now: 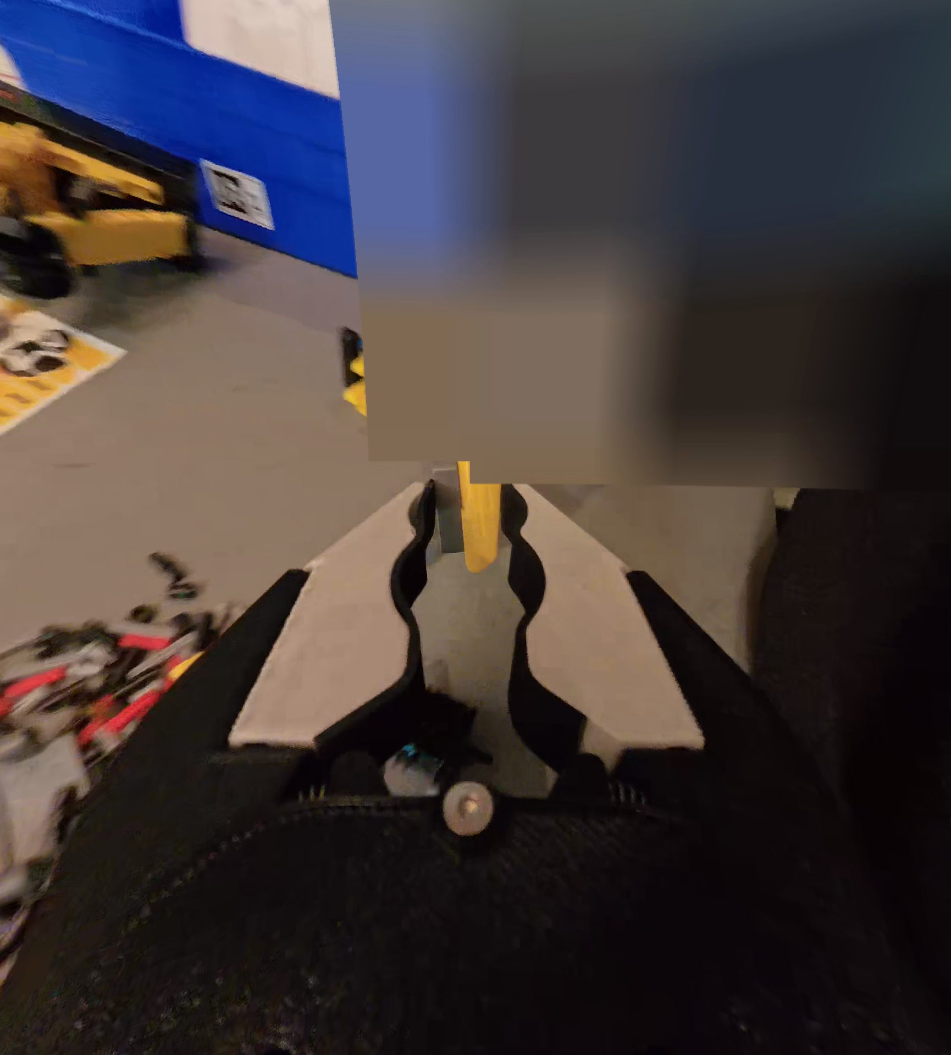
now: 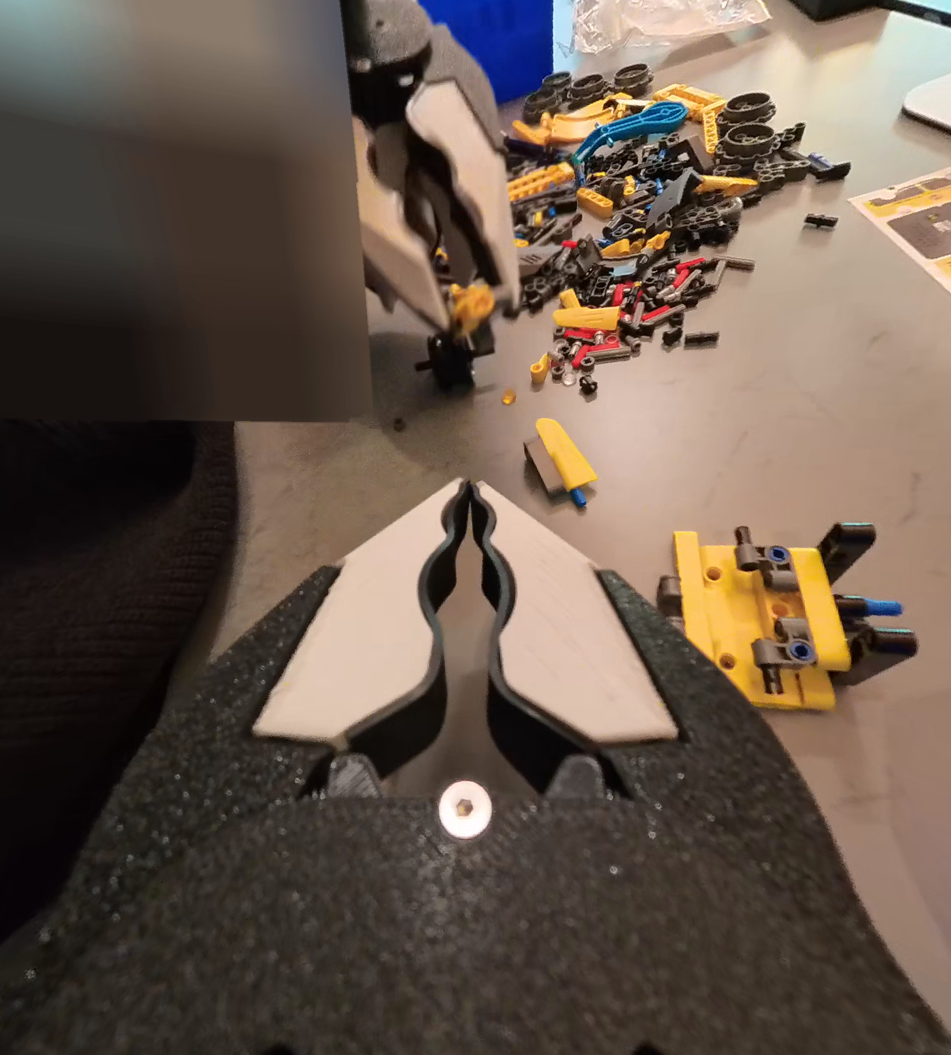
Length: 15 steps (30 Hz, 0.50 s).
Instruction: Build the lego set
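Note:
My left gripper is shut on a small yellow piece with a grey part beside it, held above the grey table. The right wrist view shows this gripper tilted down, with the yellow piece and black parts hanging from its tips just over the table. My right gripper is shut and empty, low over the table. A yellow wing piece on a grey block with a blue pin lies just ahead of it to the right. A yellow panel assembly lies at its right.
A big pile of loose black, yellow, red and blue building parts lies farther back, also at the lower left of the left wrist view. A yellow model vehicle, a blue box, printed sheets and a dark sleeve are nearby. Left tips to right tips: about 6 cm.

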Motion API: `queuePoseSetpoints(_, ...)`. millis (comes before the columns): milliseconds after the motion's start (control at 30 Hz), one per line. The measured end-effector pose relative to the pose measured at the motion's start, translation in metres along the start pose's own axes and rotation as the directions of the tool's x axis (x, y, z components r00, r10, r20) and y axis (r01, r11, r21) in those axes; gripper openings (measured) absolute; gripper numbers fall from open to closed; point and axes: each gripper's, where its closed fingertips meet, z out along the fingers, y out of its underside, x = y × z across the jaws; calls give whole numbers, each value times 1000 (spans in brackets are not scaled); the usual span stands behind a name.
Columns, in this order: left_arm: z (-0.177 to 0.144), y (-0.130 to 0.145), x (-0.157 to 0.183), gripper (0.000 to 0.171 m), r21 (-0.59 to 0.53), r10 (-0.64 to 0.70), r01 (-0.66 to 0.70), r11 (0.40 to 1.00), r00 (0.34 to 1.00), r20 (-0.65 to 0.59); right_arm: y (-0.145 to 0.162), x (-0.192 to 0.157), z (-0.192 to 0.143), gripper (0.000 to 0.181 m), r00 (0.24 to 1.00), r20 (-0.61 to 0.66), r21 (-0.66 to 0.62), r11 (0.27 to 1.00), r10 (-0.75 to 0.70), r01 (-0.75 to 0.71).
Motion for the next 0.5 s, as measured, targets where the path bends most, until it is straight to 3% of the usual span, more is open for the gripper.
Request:
queuePoseSetpoints(133, -33, -5, -27, 19, 68, -42, 36, 997, 995, 93, -2, 1, 1, 10, 998, -37, 4, 998, -56, 56)
queuePoseSetpoints(300, -69, -19, -41, 19, 175, -81, 56, 983, 987, 135, -4, 3, 8, 19, 979, -105, -20, 984, -176, 175)
queuePoseSetpoints(500, -117, -18, -51, 19, 219, -90, 42, 975, 973, 215, -11, 6, 19, 26, 954, -199, -20, 974, -224, 225)
